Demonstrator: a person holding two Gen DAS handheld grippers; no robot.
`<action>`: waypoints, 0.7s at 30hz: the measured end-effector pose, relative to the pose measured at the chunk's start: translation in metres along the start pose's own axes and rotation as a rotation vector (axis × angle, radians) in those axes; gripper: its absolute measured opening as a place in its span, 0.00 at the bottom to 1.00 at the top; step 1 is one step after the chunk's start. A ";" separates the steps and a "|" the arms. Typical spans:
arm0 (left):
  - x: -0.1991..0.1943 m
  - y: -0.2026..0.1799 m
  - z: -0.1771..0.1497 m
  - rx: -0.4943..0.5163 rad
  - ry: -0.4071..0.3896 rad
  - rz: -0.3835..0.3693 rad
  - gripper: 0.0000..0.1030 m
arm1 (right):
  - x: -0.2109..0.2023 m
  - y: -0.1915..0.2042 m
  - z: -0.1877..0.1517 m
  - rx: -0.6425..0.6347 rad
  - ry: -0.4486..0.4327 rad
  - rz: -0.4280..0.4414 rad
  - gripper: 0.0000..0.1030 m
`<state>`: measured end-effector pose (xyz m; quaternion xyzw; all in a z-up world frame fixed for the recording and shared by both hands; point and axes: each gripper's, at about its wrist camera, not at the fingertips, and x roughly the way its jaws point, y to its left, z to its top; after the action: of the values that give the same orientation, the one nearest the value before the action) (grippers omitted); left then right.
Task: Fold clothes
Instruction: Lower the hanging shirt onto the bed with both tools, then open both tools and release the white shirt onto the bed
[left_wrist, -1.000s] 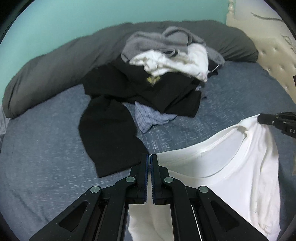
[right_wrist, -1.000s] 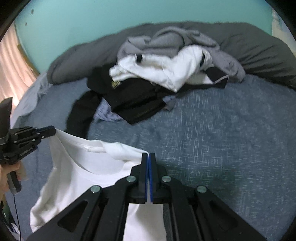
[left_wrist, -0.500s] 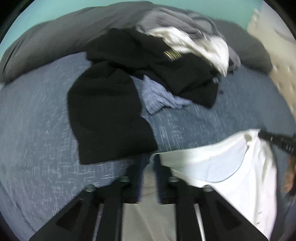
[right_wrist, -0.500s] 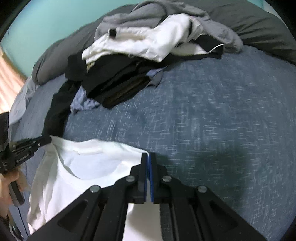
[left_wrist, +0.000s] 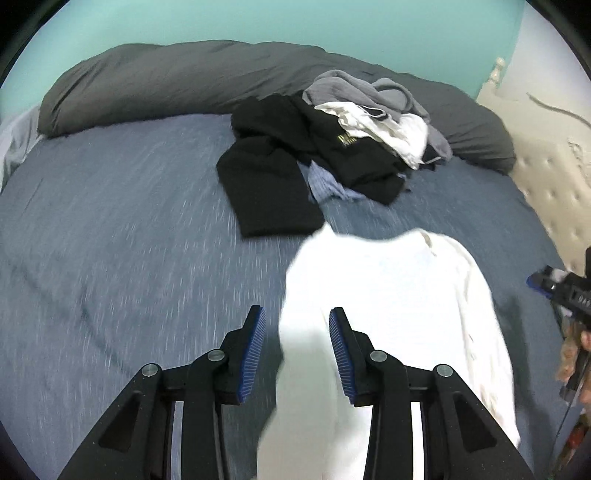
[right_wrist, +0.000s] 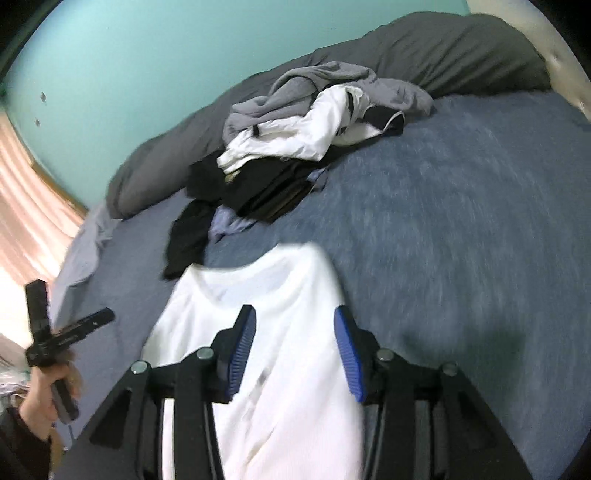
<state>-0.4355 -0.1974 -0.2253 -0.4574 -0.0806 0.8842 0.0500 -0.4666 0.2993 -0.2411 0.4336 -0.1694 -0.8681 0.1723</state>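
Observation:
A white T-shirt (left_wrist: 399, 295) lies spread on the blue bed sheet (left_wrist: 129, 240), collar toward the clothes pile. My left gripper (left_wrist: 297, 317) is open just above the shirt's near left part, holding nothing. The right gripper (left_wrist: 554, 291) shows at the right edge of the left wrist view. In the right wrist view the same T-shirt (right_wrist: 266, 291) lies under my right gripper (right_wrist: 294, 317), which is open and empty. The left gripper (right_wrist: 70, 332) shows at the left there, held by a hand (right_wrist: 44, 398).
A pile of black, grey, white and light blue clothes (left_wrist: 332, 155) sits at the back of the bed. A rolled grey duvet (left_wrist: 177, 81) lies along the teal wall. A padded cream headboard (left_wrist: 546, 173) is at the right, and a pink curtain (right_wrist: 26, 221) is at the left.
Both grippers, shut on the T-shirt's shoulders before, have opened and let go. The shirt has dropped flat onto the sheet. Both grippers have drawn back from it.

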 end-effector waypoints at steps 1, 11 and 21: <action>-0.008 0.000 -0.011 0.001 0.003 0.001 0.38 | -0.008 0.004 -0.012 -0.007 0.002 -0.002 0.43; -0.069 0.008 -0.121 -0.012 0.072 -0.017 0.38 | -0.080 0.032 -0.121 -0.015 -0.033 0.076 0.44; -0.097 0.028 -0.209 -0.057 0.148 0.045 0.38 | -0.097 0.036 -0.187 0.005 -0.033 0.114 0.46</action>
<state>-0.2086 -0.2207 -0.2718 -0.5244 -0.0914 0.8463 0.0229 -0.2546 0.2840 -0.2642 0.4095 -0.1986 -0.8635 0.2175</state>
